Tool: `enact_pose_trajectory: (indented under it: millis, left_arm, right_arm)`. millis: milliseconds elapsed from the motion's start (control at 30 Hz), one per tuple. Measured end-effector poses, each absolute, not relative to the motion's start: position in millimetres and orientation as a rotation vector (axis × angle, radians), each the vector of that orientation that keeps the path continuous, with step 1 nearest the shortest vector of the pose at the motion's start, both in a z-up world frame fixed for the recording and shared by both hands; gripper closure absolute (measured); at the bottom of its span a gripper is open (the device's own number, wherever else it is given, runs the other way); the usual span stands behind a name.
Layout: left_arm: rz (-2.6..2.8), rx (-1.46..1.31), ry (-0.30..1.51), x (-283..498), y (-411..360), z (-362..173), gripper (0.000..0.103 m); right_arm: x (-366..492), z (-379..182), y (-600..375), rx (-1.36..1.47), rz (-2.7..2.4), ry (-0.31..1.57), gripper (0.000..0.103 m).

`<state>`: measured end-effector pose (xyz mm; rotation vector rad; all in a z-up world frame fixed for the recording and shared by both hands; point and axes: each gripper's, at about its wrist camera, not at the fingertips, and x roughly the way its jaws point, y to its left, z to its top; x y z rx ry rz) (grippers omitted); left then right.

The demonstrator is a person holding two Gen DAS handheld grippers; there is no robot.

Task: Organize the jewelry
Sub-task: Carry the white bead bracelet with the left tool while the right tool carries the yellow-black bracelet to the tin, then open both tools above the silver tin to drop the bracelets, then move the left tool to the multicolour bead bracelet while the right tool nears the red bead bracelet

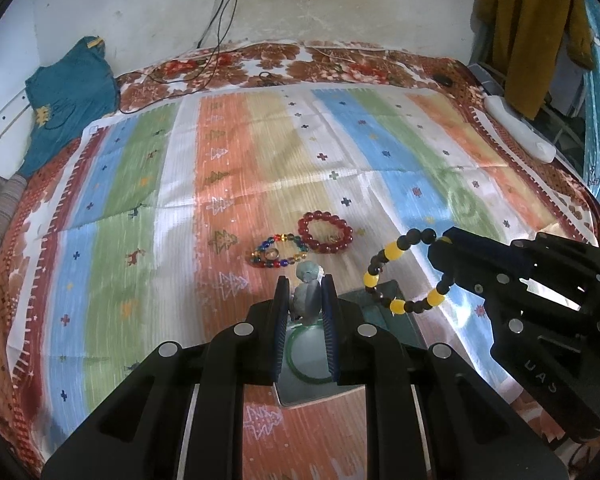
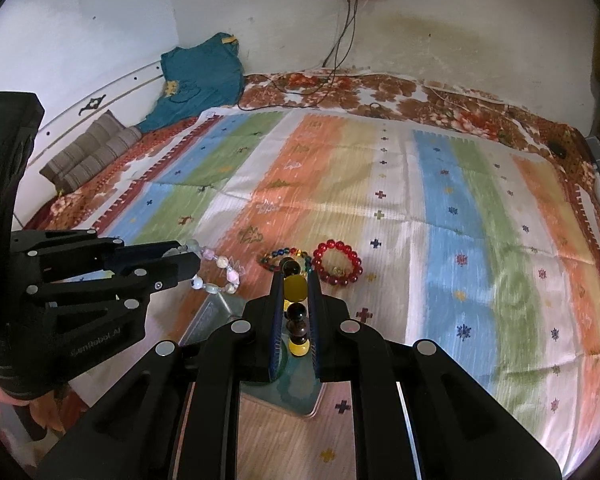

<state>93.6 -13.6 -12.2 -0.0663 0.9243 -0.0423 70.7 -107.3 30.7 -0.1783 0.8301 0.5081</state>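
- Left gripper (image 1: 305,280) clamped on a pale stone bracelet (image 2: 220,266), held up off the striped cloth (image 1: 140,184); loop dangling beside the jaws in the right wrist view.
- Right gripper (image 2: 295,280) shut on a black-and-yellow bead bracelet (image 1: 404,268), hanging as an open ring clear of the cloth.
- Directly below both grippers, a shallow greenish tray (image 1: 388,292) with a green bangle (image 1: 296,360) lying inside.
- Still on the cloth, beyond the tray: a red bead bracelet (image 1: 326,235) touching a multicoloured bead bracelet (image 1: 278,251), with a small ring (image 1: 272,255) inside the latter.
- Likely step: carrying both held bracelets over the tray for release.
- Best done by centring each dangling loop over a bare part of the tray floor, not over the rim.
- Worth lowering until the lowest beads touch down before easing the jaws apart, to stop bouncing or rolling out.
- Better released one at a time, keeping the two loops apart to avoid tangling.
- Care needed not to drop the stone beads hard onto the bangle.
- Slow, level travel preferable, since both loops appear free to swing.
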Motion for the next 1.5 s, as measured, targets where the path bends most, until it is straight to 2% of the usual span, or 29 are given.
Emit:
enact_pose_trajectory:
  millis: [300, 400, 467, 533, 767, 833, 1000, 1233, 1500]
  left_arm:
    - [-0.04, -0.072, 0.931, 87, -15, -13, 0.087]
    - [-0.02, -0.075, 0.925, 83, -14, -14, 0.083]
    - [-0.007, -0.087, 0.922, 82, -11, -13, 0.078]
    - [0.009, -0.101, 0.918, 81, -6, -12, 0.075]
    - [0.051, -0.131, 0.939, 86, 7, -18, 0.064]
    - [0.056, -0.131, 0.942, 87, 8, -19, 0.06]
    - [0.069, -0.14, 0.953, 91, 12, -23, 0.056]
    - [0.074, -0.142, 0.968, 97, 16, -28, 0.042]
    - [0.087, -0.135, 0.985, 106, 16, -34, 0.035]
  right_arm:
    - [60, 27, -109, -0.187, 0.523, 0.85, 0.09]
    - [61, 24, -112, -0.17, 0.519, 0.867, 0.09]
    - [64, 26, -116, -0.164, 0.496, 0.864, 0.087]
    - [66, 23, -118, -0.164, 0.47, 0.871, 0.069]
    - [77, 14, -123, -0.168, 0.42, 0.907, 0.068]
    - [79, 13, -125, -0.165, 0.414, 0.911, 0.062]
    - [87, 9, -127, -0.165, 0.386, 0.925, 0.059]
    - [96, 8, -129, -0.165, 0.365, 0.931, 0.046]
    - [104, 7, -129, -0.16, 0.358, 0.937, 0.036]
